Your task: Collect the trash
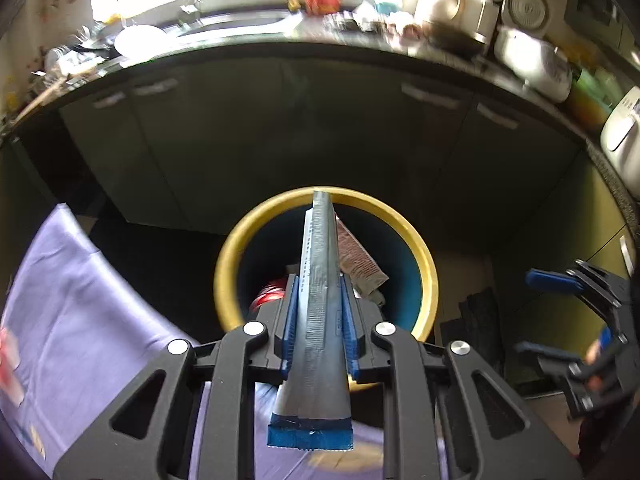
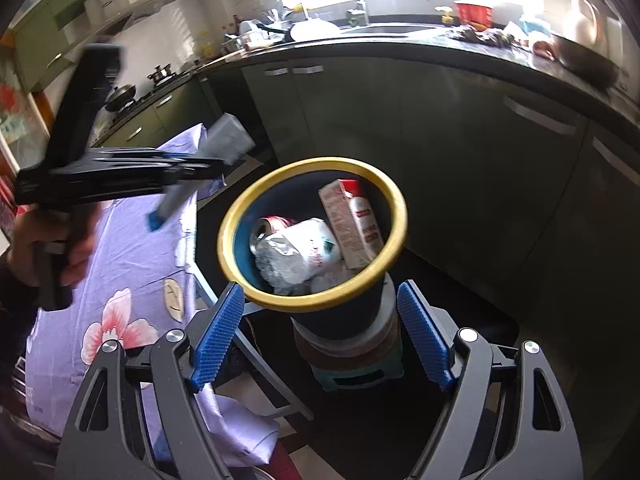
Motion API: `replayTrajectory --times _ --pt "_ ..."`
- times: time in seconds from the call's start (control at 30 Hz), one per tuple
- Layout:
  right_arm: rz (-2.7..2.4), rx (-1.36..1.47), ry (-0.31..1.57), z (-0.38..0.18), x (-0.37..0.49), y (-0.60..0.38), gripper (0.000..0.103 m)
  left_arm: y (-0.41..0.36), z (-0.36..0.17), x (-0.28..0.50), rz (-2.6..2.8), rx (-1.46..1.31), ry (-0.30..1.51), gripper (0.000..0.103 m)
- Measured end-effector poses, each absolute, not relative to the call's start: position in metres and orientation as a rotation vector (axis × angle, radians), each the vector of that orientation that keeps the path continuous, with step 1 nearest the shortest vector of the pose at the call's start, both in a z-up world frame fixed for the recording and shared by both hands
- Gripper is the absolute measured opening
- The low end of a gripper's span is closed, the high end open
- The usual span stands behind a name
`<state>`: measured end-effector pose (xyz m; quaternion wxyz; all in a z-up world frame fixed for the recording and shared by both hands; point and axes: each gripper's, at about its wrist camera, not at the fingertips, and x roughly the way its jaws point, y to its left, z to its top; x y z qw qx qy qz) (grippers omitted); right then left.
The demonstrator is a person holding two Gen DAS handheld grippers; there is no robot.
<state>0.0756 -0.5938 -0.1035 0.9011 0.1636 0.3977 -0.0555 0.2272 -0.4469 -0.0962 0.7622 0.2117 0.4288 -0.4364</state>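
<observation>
My left gripper (image 1: 319, 284) is shut on a long silver wrapper (image 1: 320, 332) with a blue sealed end, held edge-up between the blue pads. The wrapper's far tip points over a dark bin with a yellow rim (image 1: 224, 272). In the right wrist view the bin's yellow rim (image 2: 400, 216) rings a red-and-white carton (image 2: 352, 220), a crumpled white bag (image 2: 300, 256) and a can (image 2: 266, 226). My right gripper (image 2: 322, 336) stands open just short of the bin, nothing between its pads. The left gripper (image 2: 212, 166) with the wrapper (image 2: 230, 140) hovers left of the bin.
A purple flowered tablecloth (image 2: 132, 260) covers a table left of the bin. Dark cabinet doors (image 1: 280, 140) under a cluttered counter (image 2: 460, 46) stand behind it. The bin rests on a stacked base on a green stool (image 2: 360, 376). A hand (image 2: 48, 248) grips the left tool.
</observation>
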Motion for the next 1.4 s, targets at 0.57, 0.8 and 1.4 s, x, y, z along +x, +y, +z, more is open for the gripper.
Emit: replayTrajectory --times 0.57,0.8,1.4 --pt "-0.049 0.327 0.836 -0.105 0.076 -0.574 0.080 -0.380 -0.063 0.206 -0.797 0.275 0.813 0.085" --pt "0.015 0.253 0.831 -0.095 0.074 -0.519 0.087 -0.259 -0.024 0.140 -0.646 0.200 0.691 0.096" --pt "0.006 0.098 0.659 -0.047 0.041 -0.445 0.098 -0.008 0.014 -0.010 -0.054 -0.015 0.499 0.096"
